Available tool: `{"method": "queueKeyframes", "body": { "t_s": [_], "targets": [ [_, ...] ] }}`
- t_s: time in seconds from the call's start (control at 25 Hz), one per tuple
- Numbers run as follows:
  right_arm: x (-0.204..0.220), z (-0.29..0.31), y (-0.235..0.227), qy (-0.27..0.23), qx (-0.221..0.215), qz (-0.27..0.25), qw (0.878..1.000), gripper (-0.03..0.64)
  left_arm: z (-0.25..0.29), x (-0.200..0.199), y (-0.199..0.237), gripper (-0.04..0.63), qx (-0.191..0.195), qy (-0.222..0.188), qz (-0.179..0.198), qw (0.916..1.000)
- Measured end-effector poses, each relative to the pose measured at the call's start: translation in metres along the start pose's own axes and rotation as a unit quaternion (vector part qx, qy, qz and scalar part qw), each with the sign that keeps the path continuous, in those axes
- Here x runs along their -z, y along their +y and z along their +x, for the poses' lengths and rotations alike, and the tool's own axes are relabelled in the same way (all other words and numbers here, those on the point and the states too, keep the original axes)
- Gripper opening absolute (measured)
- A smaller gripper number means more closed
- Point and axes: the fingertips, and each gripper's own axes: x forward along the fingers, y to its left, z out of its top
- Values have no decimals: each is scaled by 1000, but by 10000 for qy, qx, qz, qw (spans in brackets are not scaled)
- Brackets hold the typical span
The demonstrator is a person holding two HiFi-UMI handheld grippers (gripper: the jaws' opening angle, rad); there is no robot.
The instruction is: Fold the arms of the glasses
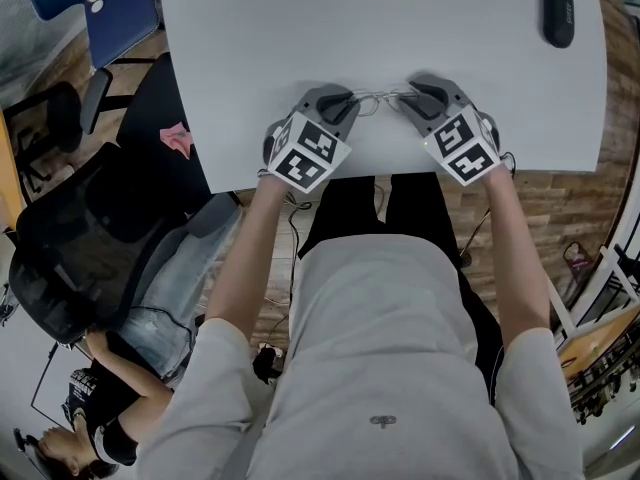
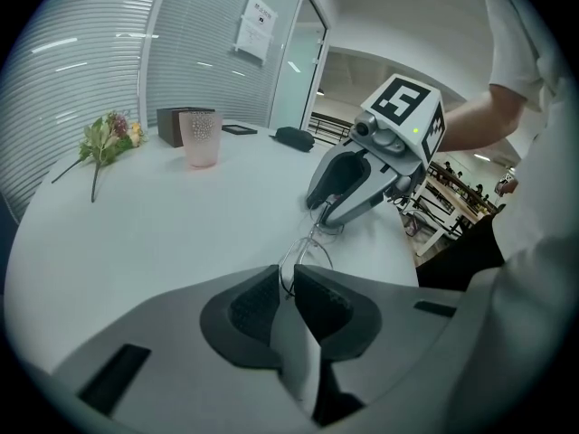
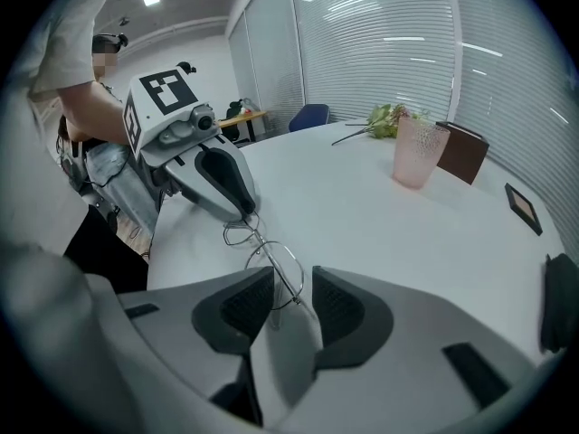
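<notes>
The wire-rimmed glasses (image 1: 378,99) are seen close to the near edge of the white table (image 1: 250,48), straight ahead of the person's torso and between the two hand-held grippers. Whether the frame rests on the table top or is raised just off it cannot be told.

At the left end of the glasses, the left gripper (image 2: 288,276) is held tilted downward. Its jaws are drawn almost together, and the thin metal rim is pinched between the ribbed pads.

At the right end of the glasses, the right gripper (image 3: 288,280) is likewise tilted downward. Its jaws are set a moderate way apart. A thin wire part of the frame runs through the gap, and clear space is seen on both sides of it, so it is not pressed by either pad.

Further across the table from the glasses, a pink textured cup (image 3: 416,152) is stood upright, and a dark brown box (image 3: 463,152) is placed just beside it. A sprig of flowers (image 3: 387,116) is laid flat near the cup, on the side away from the box. Well off to the right of the glasses, a black computer mouse (image 1: 558,10) is placed near the table's far edge.
</notes>
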Motion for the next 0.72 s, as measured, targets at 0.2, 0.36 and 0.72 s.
{"method": "queueKeyframes", "body": {
  "t_s": [0.2, 0.36, 0.72],
  "targets": [
    [3, -2, -2, 65, 40, 15, 10000, 147, -3, 0, 4, 80, -47, -77, -66, 9999],
    [1, -7, 0, 31, 86, 18, 10000, 152, -9, 0, 6, 86, -55, -117, -32, 9999],
    [-21, -28, -3, -275, 211, -33, 9994, 140, -33, -25, 11, 89, -257, -423, -73, 9987]
  ]
}}
